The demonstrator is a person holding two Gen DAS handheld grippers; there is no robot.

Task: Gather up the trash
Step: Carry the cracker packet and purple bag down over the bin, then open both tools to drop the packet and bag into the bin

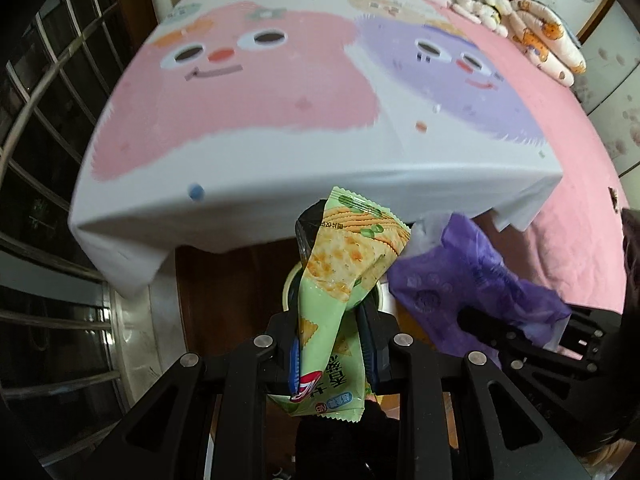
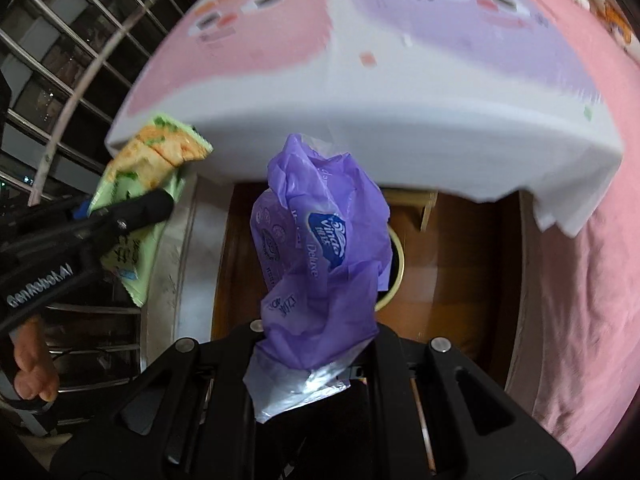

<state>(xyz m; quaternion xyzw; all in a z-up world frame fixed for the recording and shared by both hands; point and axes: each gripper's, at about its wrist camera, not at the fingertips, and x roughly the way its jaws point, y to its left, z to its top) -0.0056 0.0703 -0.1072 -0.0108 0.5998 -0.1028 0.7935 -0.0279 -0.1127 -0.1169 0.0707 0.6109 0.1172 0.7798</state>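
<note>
The left tool point(image 1: 332, 320) is closed on a green crinkled cracker wrapper point(image 1: 352, 256), the right tool point(image 2: 316, 360) on a purple plastic tissue bag point(image 2: 320, 248). Under both, at 6 o'clock from the white cartoon-printed sheet point(image 1: 280, 168), stands a round cream-rimmed bin point(image 2: 398, 272). Only the right view shows the person's fingers point(image 2: 32, 372).

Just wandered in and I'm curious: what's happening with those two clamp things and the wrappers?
A person is tidying up trash with a handheld claw in each hand. The left claw is shut on a green cracker wrapper, and the right claw is shut on a crumpled purple tissue wrapper. Both hang over a small round bin on the wooden floor, just below the edge of the cartoon-print cloth. Nothing has been dropped in yet.
</note>
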